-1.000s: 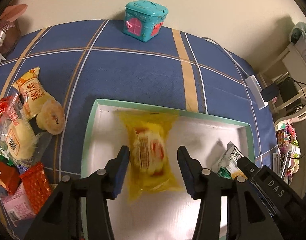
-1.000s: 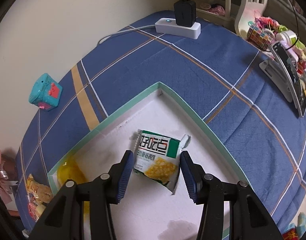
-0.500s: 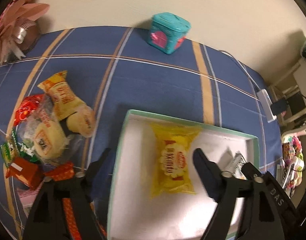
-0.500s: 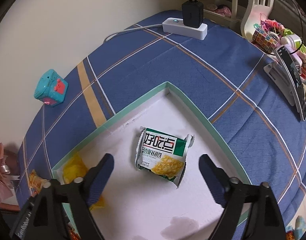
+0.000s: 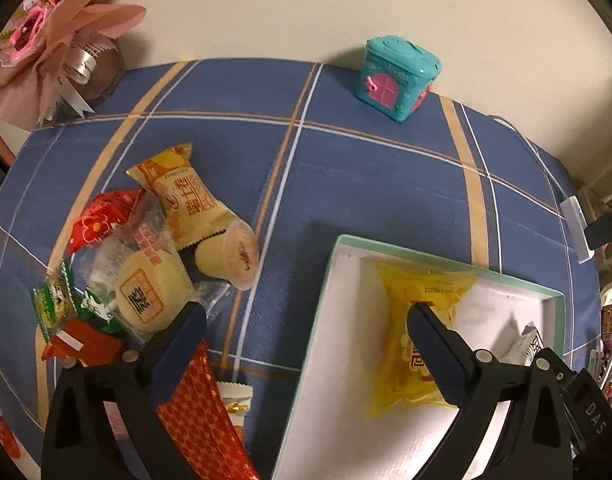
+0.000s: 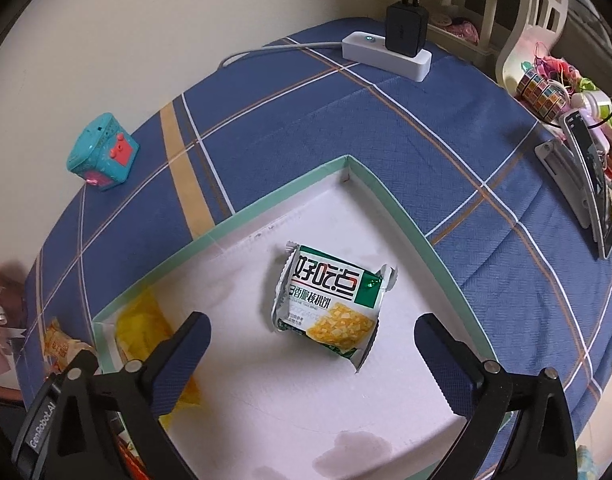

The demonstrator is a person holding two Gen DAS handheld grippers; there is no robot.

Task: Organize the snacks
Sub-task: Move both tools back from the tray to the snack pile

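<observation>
- Jaws of the left hand-held gripper (image 5: 306,330) are opening wide with nothing pressed between them; one finger hangs over the loose snacks, the other over the yellow packet (image 5: 422,332).
- Right hand-held gripper (image 6: 312,334) is likewise opening, its fingers well clear on either side of the green-and-white cracker packet (image 6: 330,300), which lies flat and untouched.
- Both packets lie inside the shallow white tray (image 6: 266,210) with the mint-green rim: the yellow one by the tray's left wall, the cracker packet nearer the far right corner.
- Left of the tray, on the blue plaid cloth (image 5: 346,172) over the worktop, sits a heap of loose snacks (image 5: 146,264): a red patterned pack nearest, then red, green and pale yellow wrappers, with a small pudding cup at the heap's right side.
- At the worktop's far edge by the wall stands a teal toy house (image 5: 398,72).
- At the far right corner lies a white power strip (image 6: 386,56) with a black charger plugged in.
</observation>
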